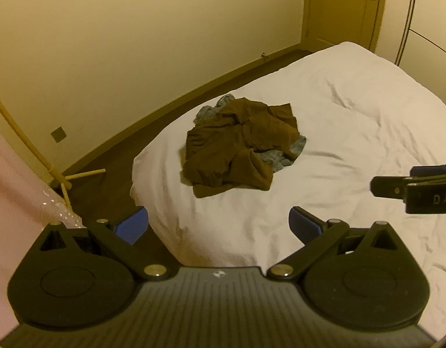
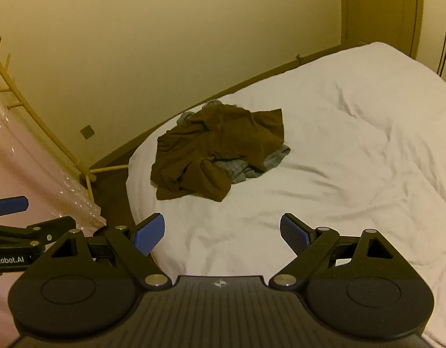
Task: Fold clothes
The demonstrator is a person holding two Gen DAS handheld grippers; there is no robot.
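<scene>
A crumpled brown garment lies in a heap near the corner of a white bed. A grey-blue garment pokes out from under it. My left gripper is open above the bed's near corner, well short of the heap, with nothing between its blue pads. My right gripper is open too, hanging over bare sheet in front of the clothes. Each gripper shows at the edge of the other's view.
Dark floor runs between the bed and a cream wall. A wooden rack with a pink plastic-covered item stands at the left. A door is at the far right.
</scene>
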